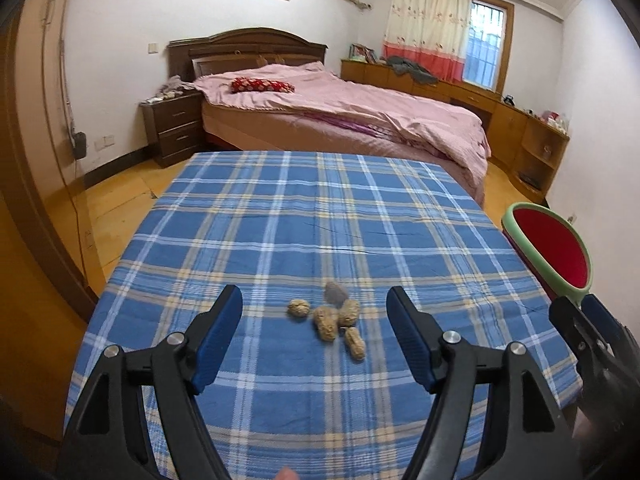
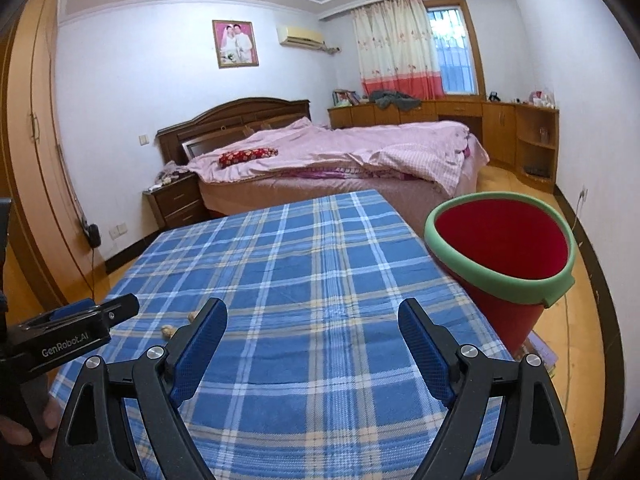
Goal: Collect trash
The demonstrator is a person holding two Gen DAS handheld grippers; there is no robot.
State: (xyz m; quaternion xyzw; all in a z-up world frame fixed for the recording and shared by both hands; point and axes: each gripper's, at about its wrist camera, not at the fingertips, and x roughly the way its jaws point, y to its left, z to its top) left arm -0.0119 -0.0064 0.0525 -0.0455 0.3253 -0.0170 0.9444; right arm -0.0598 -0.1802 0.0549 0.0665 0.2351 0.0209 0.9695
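Several peanut shells (image 1: 334, 322) lie in a small heap on the blue plaid tablecloth (image 1: 320, 220), with a grey bit at the heap's far side. My left gripper (image 1: 315, 304) is open and empty, its jaws spread either side of the heap, just short of it. A red bin with a green rim (image 2: 502, 244) stands beside the table's right edge, also in the left wrist view (image 1: 552, 248). My right gripper (image 2: 313, 318) is open and empty over the cloth, left of the bin. Two shells (image 2: 168, 331) peek out by its left finger.
A bed (image 1: 340, 108) with pink covers stands beyond the table's far edge. A dark nightstand (image 1: 174, 128) is to its left and wooden cabinets (image 2: 500, 128) run under the window. A wardrobe (image 2: 28, 152) lines the left wall. The floor is bare wood.
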